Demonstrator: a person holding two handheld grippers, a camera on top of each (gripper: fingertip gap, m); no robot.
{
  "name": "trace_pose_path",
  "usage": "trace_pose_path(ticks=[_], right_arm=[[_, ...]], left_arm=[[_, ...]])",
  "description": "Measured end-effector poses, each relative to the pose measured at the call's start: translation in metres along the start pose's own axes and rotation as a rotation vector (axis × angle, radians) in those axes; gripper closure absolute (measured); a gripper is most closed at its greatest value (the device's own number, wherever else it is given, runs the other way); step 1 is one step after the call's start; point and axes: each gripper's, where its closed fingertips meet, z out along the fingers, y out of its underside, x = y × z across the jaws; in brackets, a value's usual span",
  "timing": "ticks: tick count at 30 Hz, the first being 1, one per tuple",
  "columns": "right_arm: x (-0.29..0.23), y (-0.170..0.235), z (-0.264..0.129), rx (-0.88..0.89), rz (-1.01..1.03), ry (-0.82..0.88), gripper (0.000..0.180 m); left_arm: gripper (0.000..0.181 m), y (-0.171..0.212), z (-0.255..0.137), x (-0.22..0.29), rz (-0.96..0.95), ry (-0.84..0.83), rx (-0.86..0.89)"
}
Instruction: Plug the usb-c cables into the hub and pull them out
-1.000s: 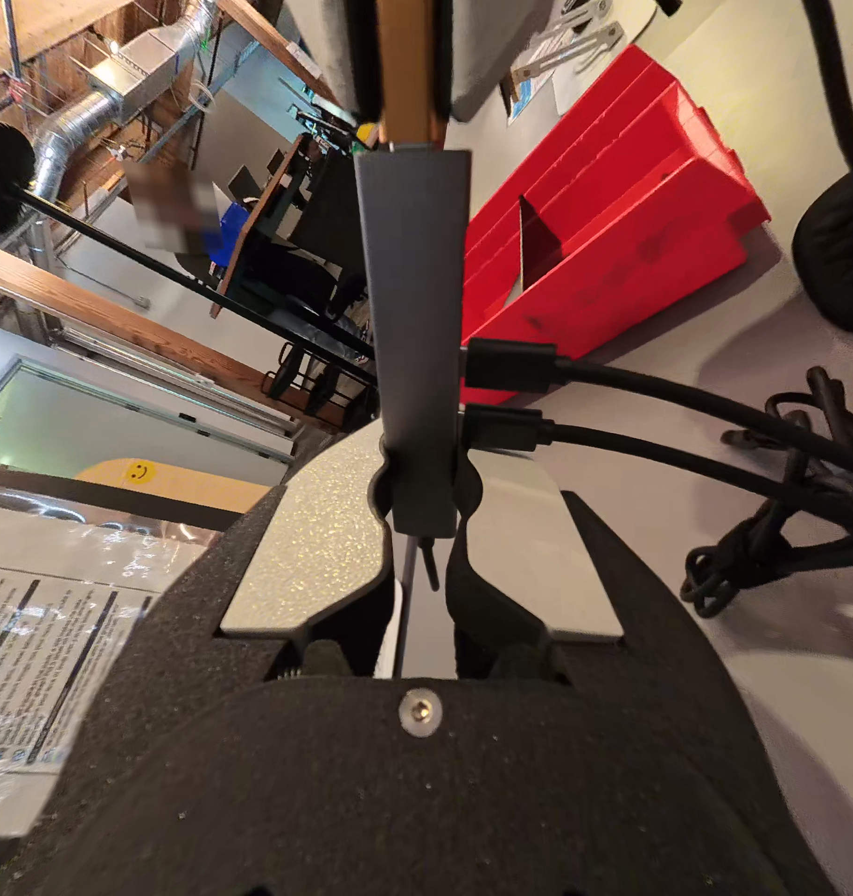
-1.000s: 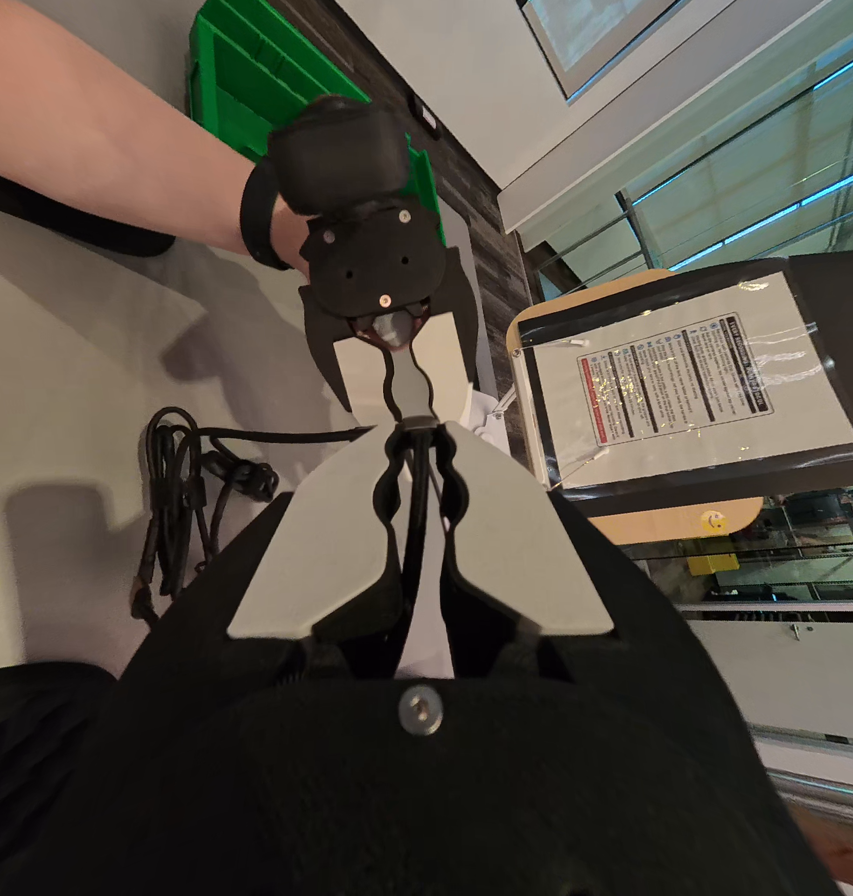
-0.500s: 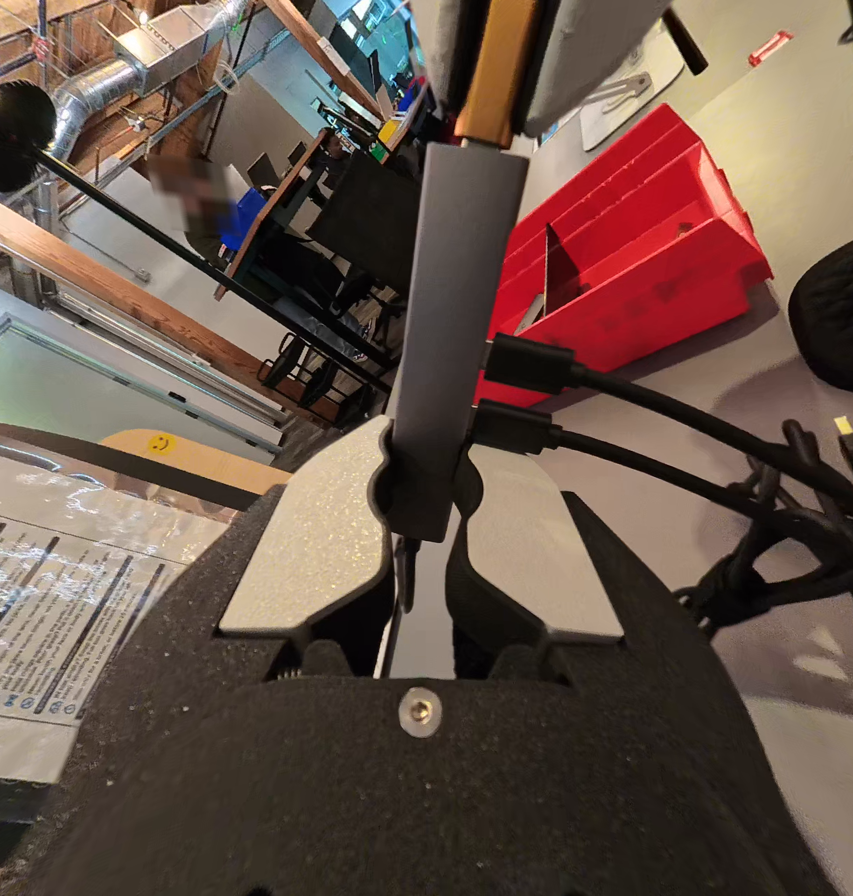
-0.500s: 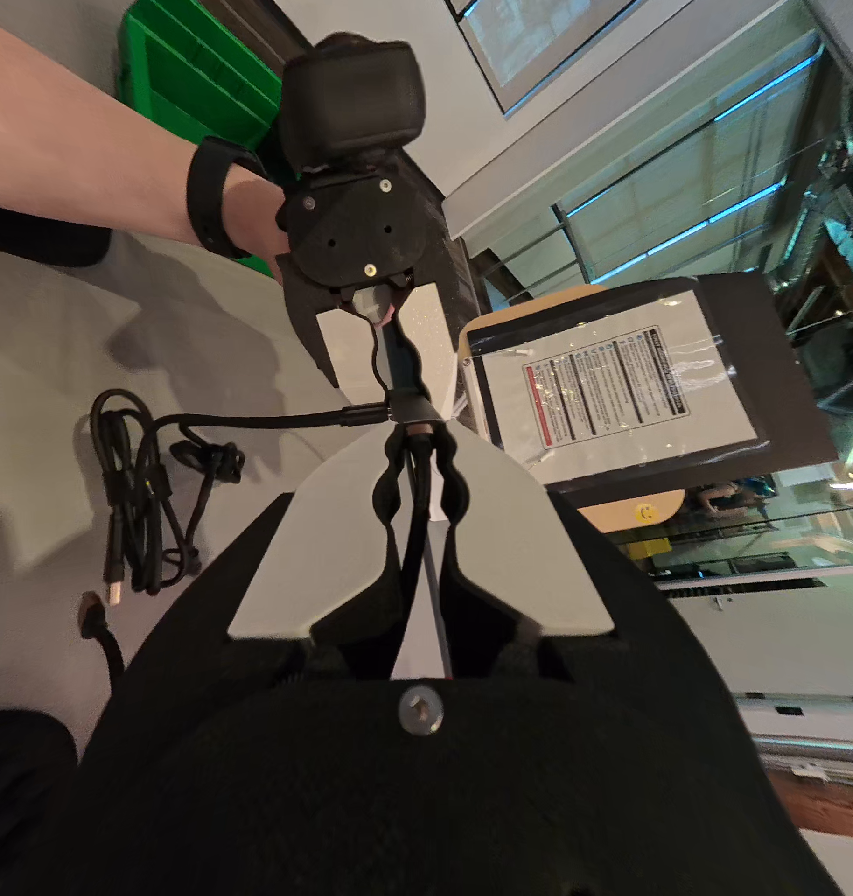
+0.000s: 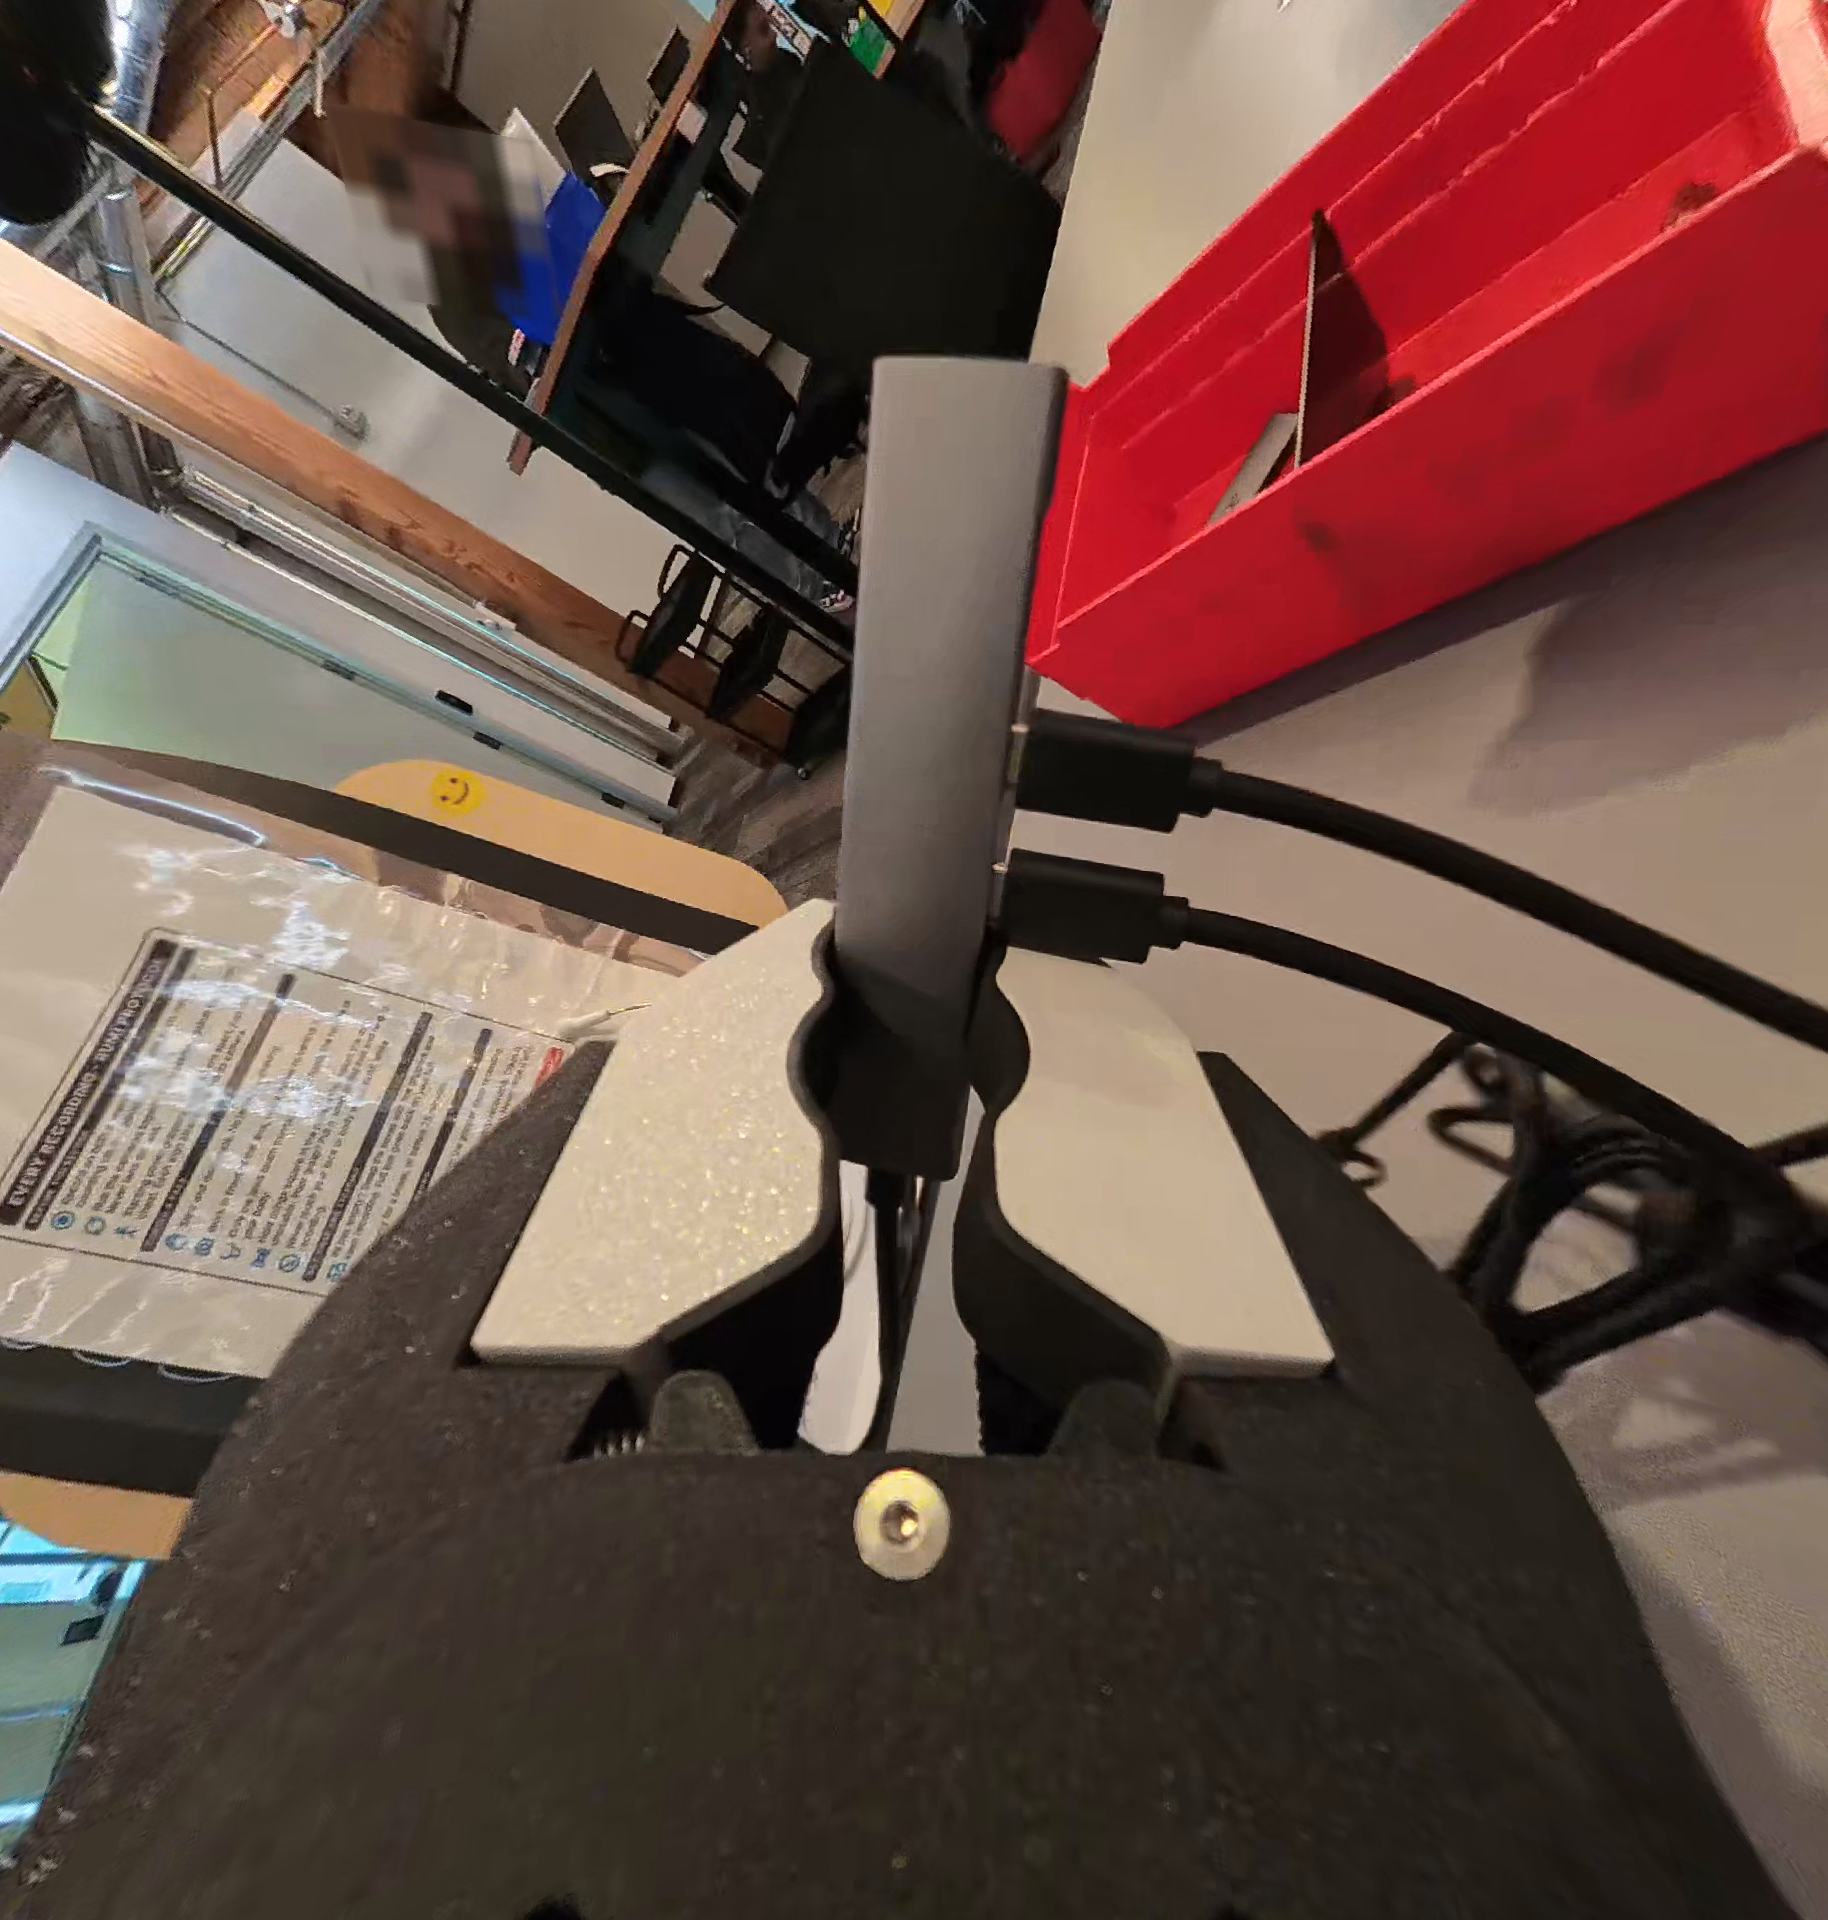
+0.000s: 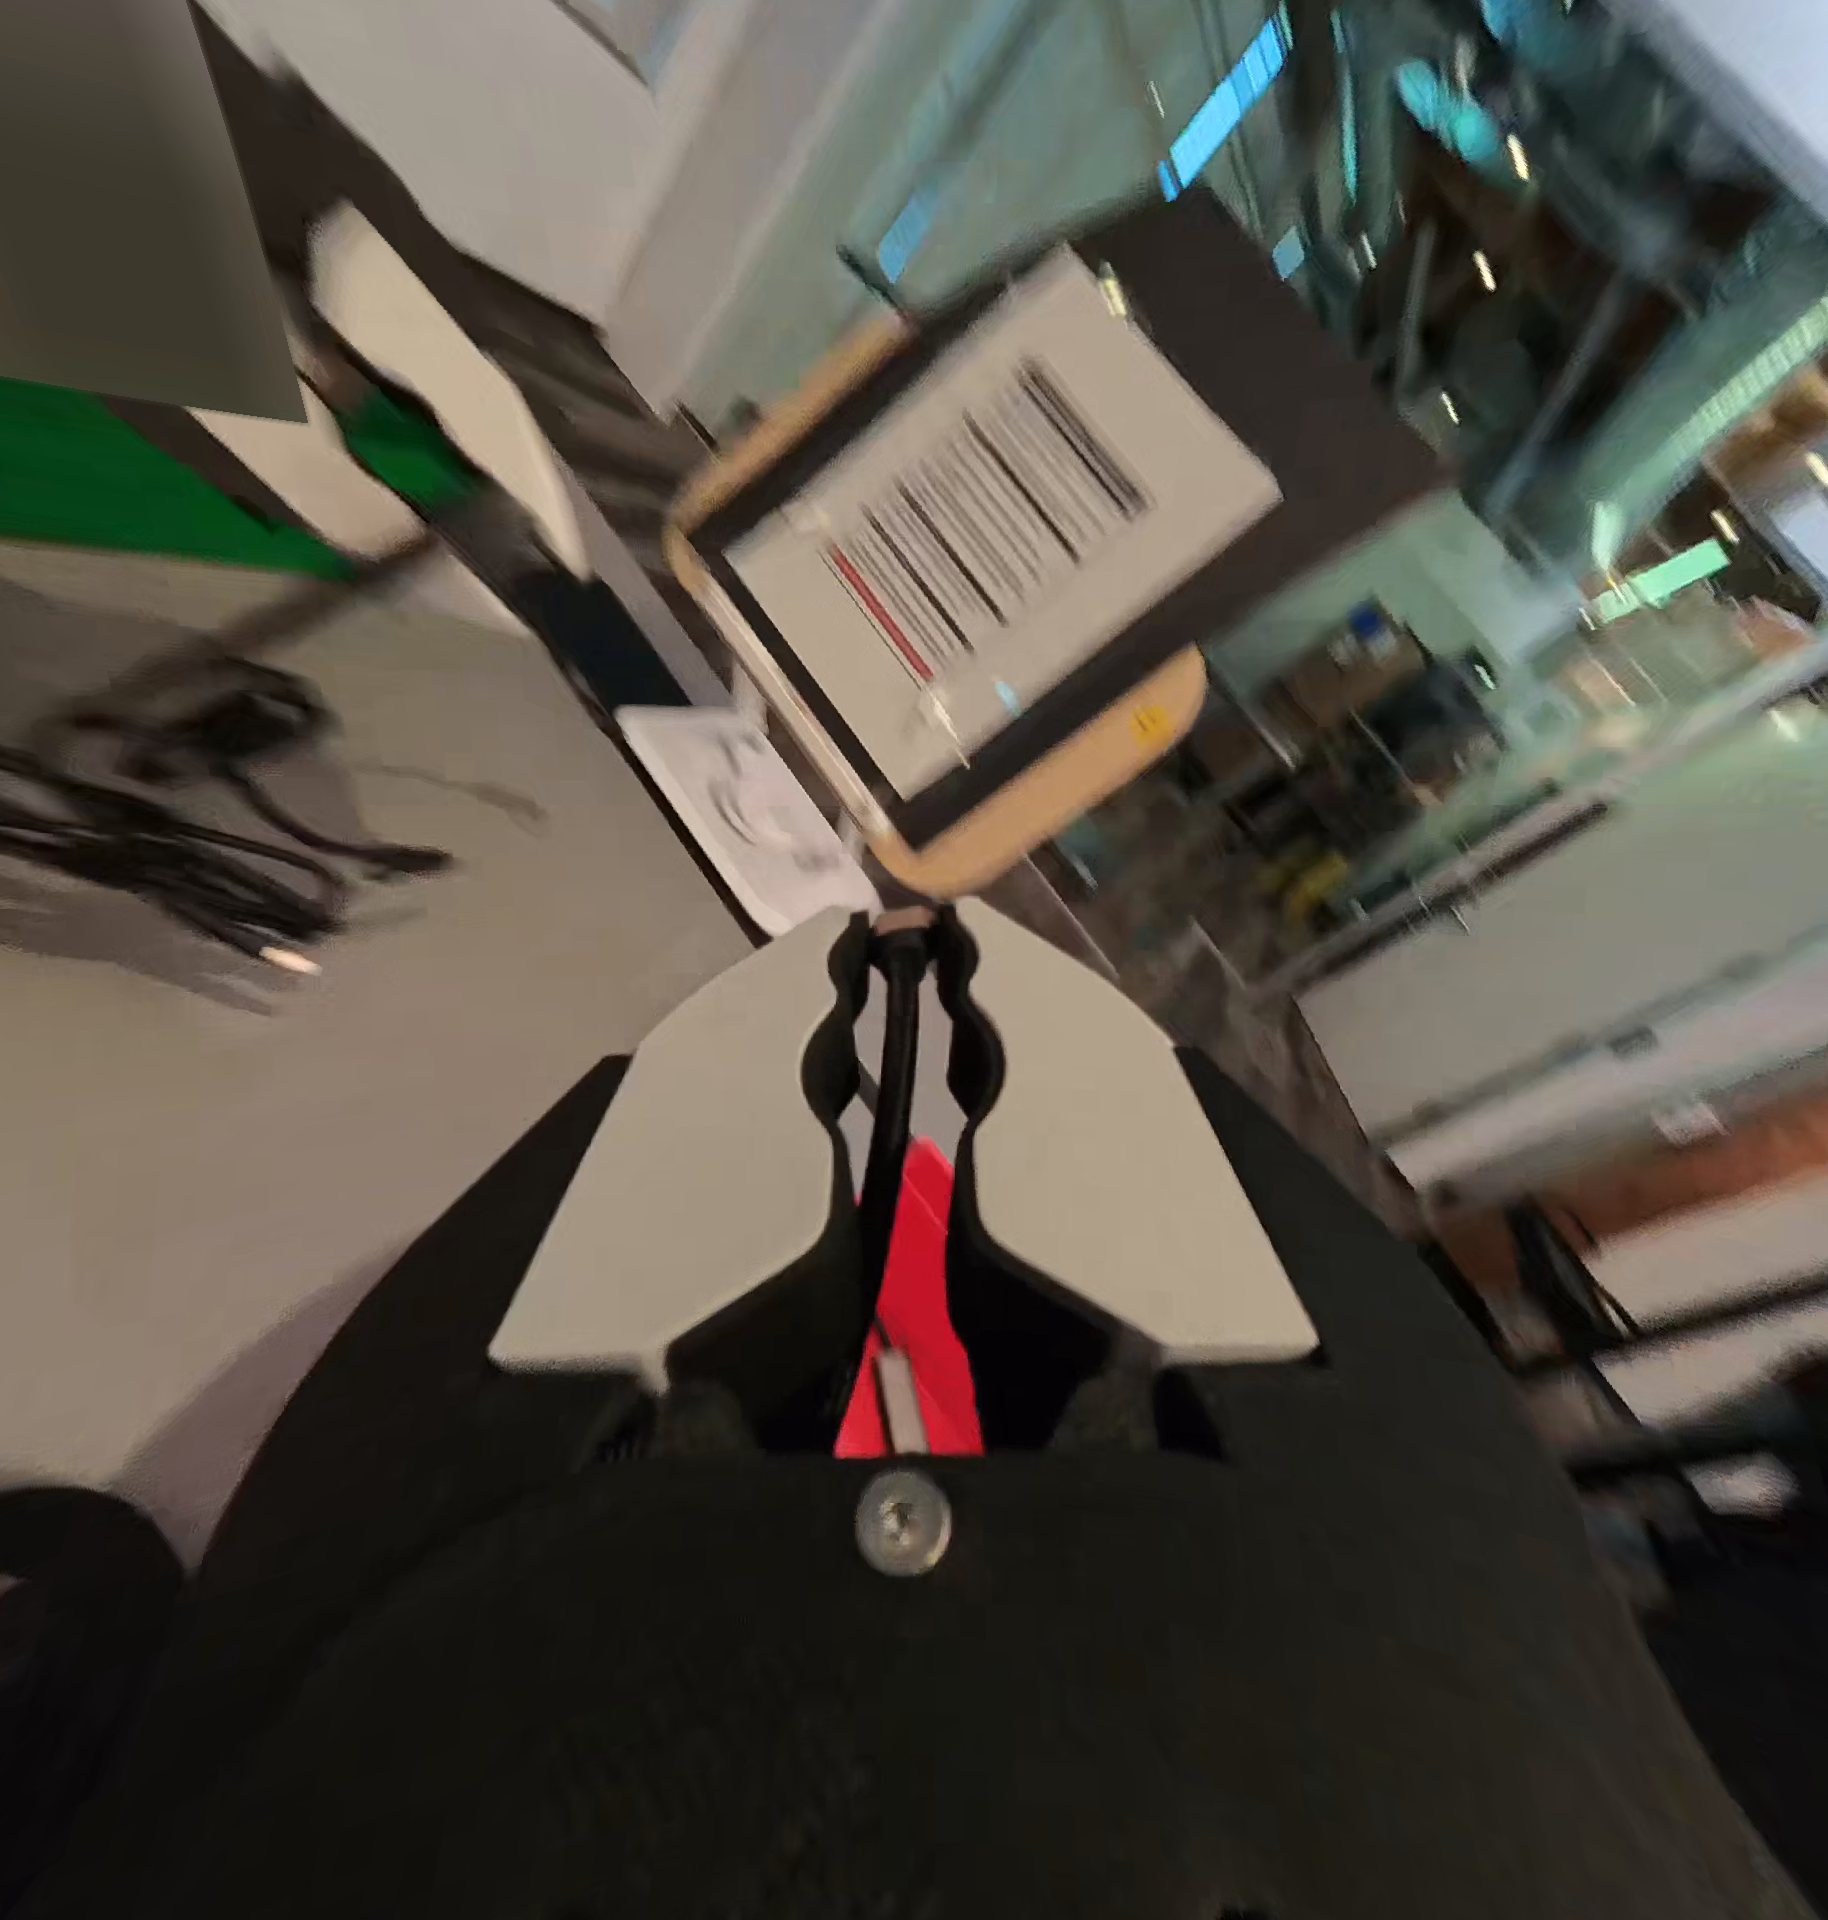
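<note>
My left gripper (image 5: 905, 982) is shut on the lower end of a grey hub (image 5: 941, 623), which stands up along the fingers. Two black usb-c cables, an upper (image 5: 1097, 774) and a lower (image 5: 1081, 914), are plugged into its right side. The hub's far end is free. My right gripper (image 6: 902, 925) is shut on another black cable (image 6: 894, 1049); its plug tip pokes out between the fingertips, away from the hub. The right wrist view is motion-blurred and does not show the hub.
A red bin (image 5: 1461, 416) lies on the grey table at the far right, also showing between the right fingers (image 6: 915, 1299). A black cable bundle (image 5: 1616, 1195) (image 6: 162, 831) lies on the table. A laminated sheet (image 5: 214, 1091) (image 6: 993, 520) and a green bin (image 6: 110, 488) stand nearby. The grippers' ends are close to 20 centimetres from one another.
The right gripper, which held its cable at the hub's far end, has drawn back with the cable and left the left wrist view. The hub's far end now stands bare.
</note>
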Motion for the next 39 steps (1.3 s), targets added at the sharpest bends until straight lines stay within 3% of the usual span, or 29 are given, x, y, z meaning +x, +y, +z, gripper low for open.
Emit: trace_pose_path(ticks=[1,3,7,13,17,19,22,24,28,33,36,39], right_arm=[[0.011,0.014,0.002,-0.070,-0.010,0.067,0.166],[0.037,0.028,-0.001,-0.136,-0.057,0.230,0.166],[0.054,0.032,-0.009,-0.012,-0.102,0.319,0.166],[0.049,0.138,0.006,-0.174,0.006,0.182,0.166],[0.049,0.174,0.004,-0.134,0.136,0.166,0.166],[0.058,0.153,-0.006,-0.048,0.130,0.204,0.166],[0.077,0.074,-0.035,0.226,0.058,0.333,0.166],[0.081,0.042,-0.050,0.302,-0.002,0.403,0.166],[0.086,0.051,-0.050,0.158,-0.108,0.487,0.166],[0.084,0.022,-0.066,0.280,-0.144,0.538,0.166],[0.085,0.031,-0.065,0.203,-0.190,0.568,0.166],[0.085,0.056,-0.050,0.113,-0.136,0.487,0.166]], left_arm=[[0.159,-0.002,-0.003,-0.003,-0.009,-0.005,0.004],[0.162,-0.006,-0.011,-0.006,-0.017,-0.010,0.008],[0.162,-0.020,-0.019,-0.004,0.011,0.002,0.011],[0.161,-0.024,-0.019,0.007,0.067,0.036,-0.023],[0.161,-0.019,-0.014,0.011,0.087,0.046,-0.061],[0.161,-0.017,-0.013,0.012,0.091,0.049,-0.073],[0.161,-0.019,-0.013,0.013,0.088,0.057,-0.067],[0.162,-0.021,-0.013,0.014,0.086,0.063,-0.059],[0.162,-0.025,-0.013,0.018,0.094,0.072,-0.056],[0.161,-0.025,-0.013,0.021,0.108,0.081,-0.069],[0.161,-0.025,-0.013,0.022,0.108,0.086,-0.070],[0.161,-0.025,-0.012,0.024,0.113,0.092,-0.074]])
